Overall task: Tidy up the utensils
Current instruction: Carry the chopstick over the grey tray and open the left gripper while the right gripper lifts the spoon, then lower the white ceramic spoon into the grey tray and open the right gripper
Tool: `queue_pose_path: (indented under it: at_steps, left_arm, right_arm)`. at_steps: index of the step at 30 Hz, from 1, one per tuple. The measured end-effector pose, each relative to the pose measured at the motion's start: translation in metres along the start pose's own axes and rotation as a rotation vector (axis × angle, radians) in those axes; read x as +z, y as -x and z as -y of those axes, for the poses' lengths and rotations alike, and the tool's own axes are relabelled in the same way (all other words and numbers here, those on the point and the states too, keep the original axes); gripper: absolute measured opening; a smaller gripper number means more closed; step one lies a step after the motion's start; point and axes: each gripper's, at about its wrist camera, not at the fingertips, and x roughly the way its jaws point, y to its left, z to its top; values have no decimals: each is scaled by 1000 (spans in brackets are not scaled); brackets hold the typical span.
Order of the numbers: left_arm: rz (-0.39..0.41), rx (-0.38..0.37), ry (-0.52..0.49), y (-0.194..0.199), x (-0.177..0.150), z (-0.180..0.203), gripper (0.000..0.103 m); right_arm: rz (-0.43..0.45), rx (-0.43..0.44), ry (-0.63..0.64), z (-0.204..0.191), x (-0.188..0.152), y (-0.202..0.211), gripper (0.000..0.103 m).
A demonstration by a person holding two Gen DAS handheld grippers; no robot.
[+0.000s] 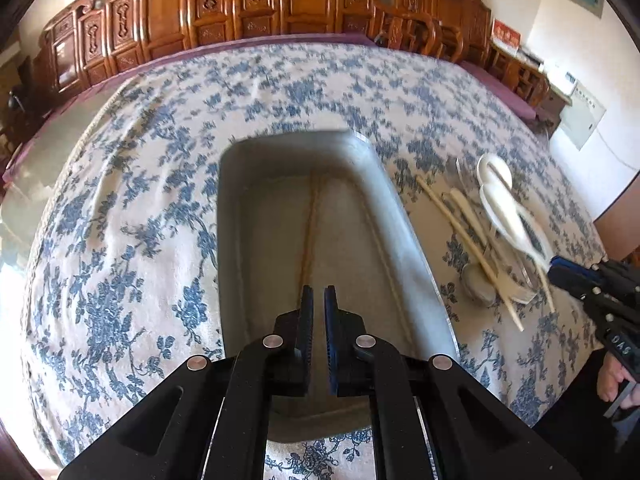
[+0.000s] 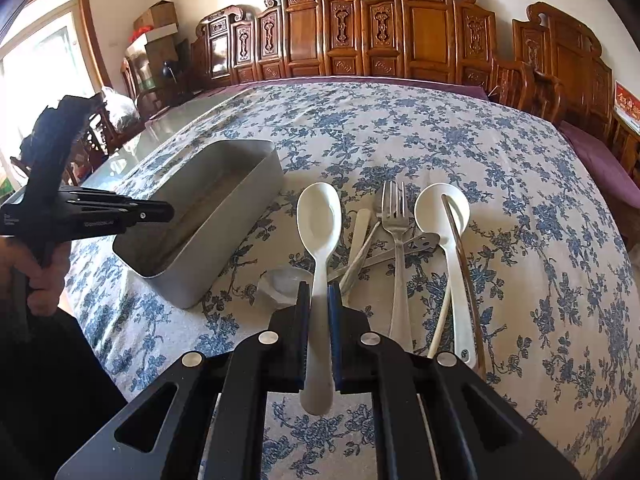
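My right gripper (image 2: pixel 319 292) is shut on the handle of a white spoon (image 2: pixel 318 216), its bowl pointing away over the pile of utensils. The pile holds a metal fork (image 2: pixel 396 220), a second white spoon (image 2: pixel 444 212), chopsticks (image 2: pixel 460 248) and a metal spoon (image 2: pixel 280 280). A grey metal tray (image 2: pixel 208 248) lies left of the pile, with a pair of chopsticks (image 1: pixel 310 232) inside. My left gripper (image 1: pixel 319 294) hovers over the tray (image 1: pixel 240 184), jaws nearly closed and empty. The right gripper (image 1: pixel 592 280) shows at the right edge of the left wrist view.
The table carries a blue floral cloth (image 2: pixel 520 200). Carved wooden chairs (image 2: pixel 400 32) line the far side. A bare glass strip of table (image 1: pixel 36 172) lies to the left. The person's hand (image 2: pixel 36 280) holds the left gripper (image 2: pixel 80 212).
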Motion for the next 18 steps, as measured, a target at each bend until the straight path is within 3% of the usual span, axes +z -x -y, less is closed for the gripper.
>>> queue_pose_path:
  at_steps: [12,18]
  left_arm:
    - [118,21,42,36,4,-27,4]
    - [135,52,46,41,4,-40,4]
  right_arm:
    - [17,32,76,-49,30,13,11]
    - [15,77,119,-84,61,-8,11]
